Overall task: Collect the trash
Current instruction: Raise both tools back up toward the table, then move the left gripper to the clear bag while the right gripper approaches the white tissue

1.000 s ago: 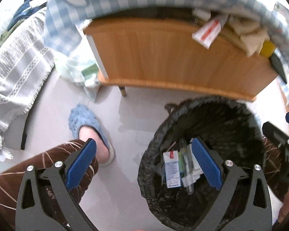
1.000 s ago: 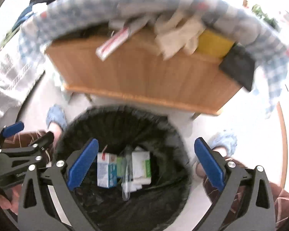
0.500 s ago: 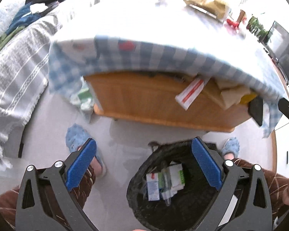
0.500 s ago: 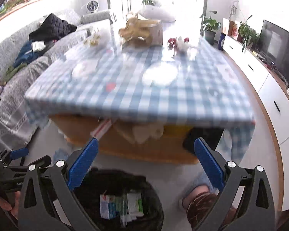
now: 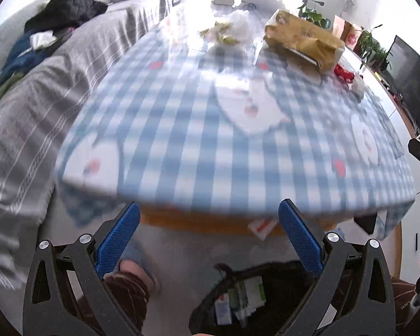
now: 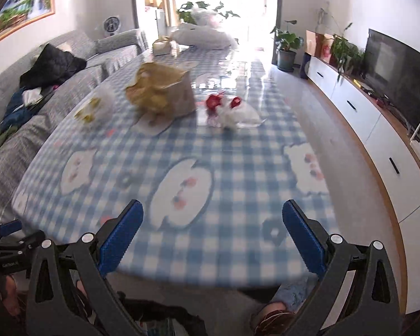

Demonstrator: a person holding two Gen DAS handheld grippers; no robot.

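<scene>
My left gripper (image 5: 208,232) is open and holds nothing. It hangs above the floor before the near edge of the table (image 5: 182,151) with the blue check cloth. Below it stands the black-bagged bin (image 5: 282,288) with cartons (image 5: 246,296) inside. My right gripper (image 6: 212,232) is open too, over the near end of the table (image 6: 238,168). On the cloth lie a crumpled brown paper bag (image 6: 162,92), a red-and-white wrapper (image 6: 229,109) and a white bag with yellow scraps (image 6: 95,106). The brown paper bag (image 5: 302,39) also shows in the left wrist view.
A grey sofa (image 5: 28,106) with clothes runs along the table's left side. A white TV cabinet (image 6: 378,128) lines the right wall. The person's slippered feet (image 5: 137,266) stand beside the bin. A large white bag (image 6: 204,36) lies at the table's far end.
Both grippers have risen from just over the bin to table height and tilted up. The tabletop now fills both views and the bin has dropped to the bottom edge.
</scene>
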